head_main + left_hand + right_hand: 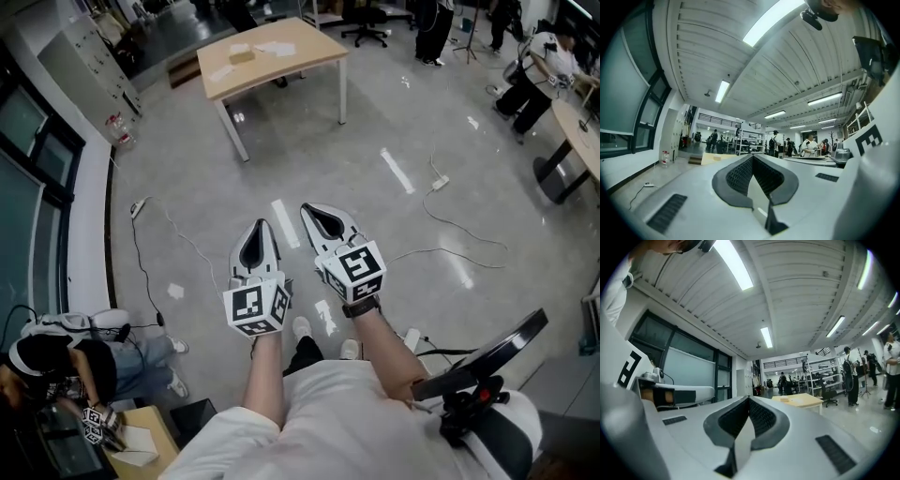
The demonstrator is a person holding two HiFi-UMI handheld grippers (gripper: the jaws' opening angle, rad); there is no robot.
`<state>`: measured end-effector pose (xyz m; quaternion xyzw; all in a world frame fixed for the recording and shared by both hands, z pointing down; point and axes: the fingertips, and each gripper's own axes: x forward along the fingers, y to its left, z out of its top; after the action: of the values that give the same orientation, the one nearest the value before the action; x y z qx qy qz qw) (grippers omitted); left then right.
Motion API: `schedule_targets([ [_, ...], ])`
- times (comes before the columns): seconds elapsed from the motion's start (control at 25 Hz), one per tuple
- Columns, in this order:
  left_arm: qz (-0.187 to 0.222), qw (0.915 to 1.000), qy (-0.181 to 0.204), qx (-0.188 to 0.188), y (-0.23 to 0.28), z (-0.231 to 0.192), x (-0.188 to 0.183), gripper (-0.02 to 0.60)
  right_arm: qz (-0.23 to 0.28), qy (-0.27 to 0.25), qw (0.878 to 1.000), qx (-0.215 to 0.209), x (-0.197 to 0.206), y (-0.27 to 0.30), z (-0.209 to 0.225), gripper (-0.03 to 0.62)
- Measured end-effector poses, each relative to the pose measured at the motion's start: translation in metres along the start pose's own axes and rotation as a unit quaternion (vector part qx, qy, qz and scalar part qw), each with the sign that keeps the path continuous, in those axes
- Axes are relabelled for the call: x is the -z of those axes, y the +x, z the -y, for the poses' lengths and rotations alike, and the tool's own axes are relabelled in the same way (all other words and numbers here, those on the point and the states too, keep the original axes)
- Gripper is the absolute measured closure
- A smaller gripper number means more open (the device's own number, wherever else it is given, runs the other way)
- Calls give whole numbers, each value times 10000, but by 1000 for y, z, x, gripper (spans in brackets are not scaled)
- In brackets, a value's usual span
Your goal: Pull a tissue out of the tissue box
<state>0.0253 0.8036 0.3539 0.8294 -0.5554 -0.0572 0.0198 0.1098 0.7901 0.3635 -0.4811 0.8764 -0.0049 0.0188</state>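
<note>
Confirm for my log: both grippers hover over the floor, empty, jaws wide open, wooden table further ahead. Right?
Not quite: the jaws are closed, not open. The left gripper and right gripper each show their tips meeting in their own gripper views. The rest holds: both empty, over the floor, wooden table further ahead.

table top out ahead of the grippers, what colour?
Light tan wood; the table stands on white legs. Clearest in the head view.

The left forearm (267,375) and right forearm (389,339) reach forward side by side. The left gripper (262,225) and right gripper (307,209) point ahead, near each other. Each has its jaws closed tip to tip, with nothing between them.
</note>
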Motion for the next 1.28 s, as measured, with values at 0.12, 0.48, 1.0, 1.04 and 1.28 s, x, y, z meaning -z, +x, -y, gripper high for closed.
schedule_targets([
  [0.12, 132, 9997, -101, 157, 21, -10, -5, 580, 76, -20, 9997, 242, -7, 19, 16, 591],
  [0.48, 311, 9986, 83, 421, 88, -89, -3, 580, 461, -391, 9975, 356, -16, 121, 15, 591],
  [1.0, 397, 9972, -235, 587, 101, -140, -34, 580, 441, -380, 9977, 357, -37, 178, -11, 591],
  [1.04, 419, 9968, -270, 632, 102, -148, -30, 580, 407, -389, 9978, 353, -31, 184, -15, 591],
  [1.28, 281, 9975, -282, 592, 132, -176, -16, 580, 320, -427, 9985, 124, -21, 222, -13, 591],
])
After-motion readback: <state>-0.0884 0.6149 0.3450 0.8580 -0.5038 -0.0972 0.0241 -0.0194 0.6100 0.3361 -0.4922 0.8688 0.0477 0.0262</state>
